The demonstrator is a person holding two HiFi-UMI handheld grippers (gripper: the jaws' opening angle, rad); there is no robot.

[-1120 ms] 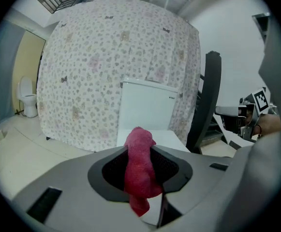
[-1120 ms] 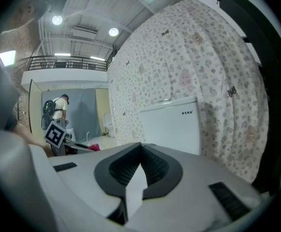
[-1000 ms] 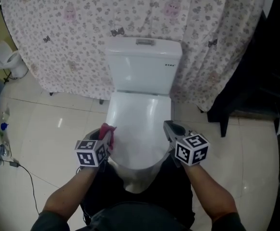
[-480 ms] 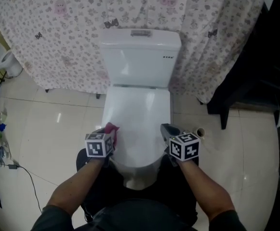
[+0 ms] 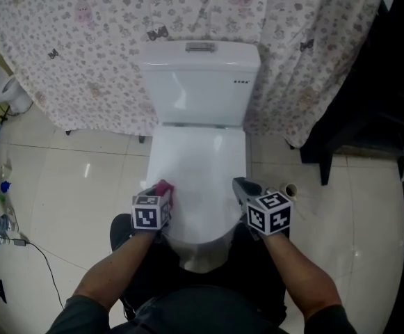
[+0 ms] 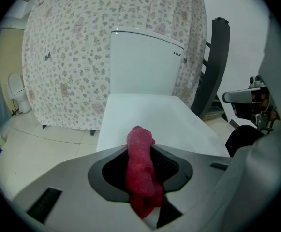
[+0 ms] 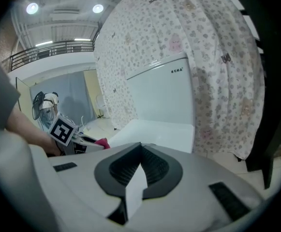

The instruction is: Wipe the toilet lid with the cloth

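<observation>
At the front left edge of the closed white toilet lid, the left gripper is clamped on a bunched red cloth. Whether the cloth touches the lid cannot be told. At the lid's front right edge, the right gripper has its jaws together with nothing between them. The wiping seems barely begun, as nearly the whole lid lies beyond the cloth.

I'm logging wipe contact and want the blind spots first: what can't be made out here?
Whether the cloth touches the toilet lid: the left gripper blocks it in its own view, and its marker cube covers it in the head view.
Tank print: too small.
Floor object beside the right gripper: partly hidden, too small to name.
</observation>
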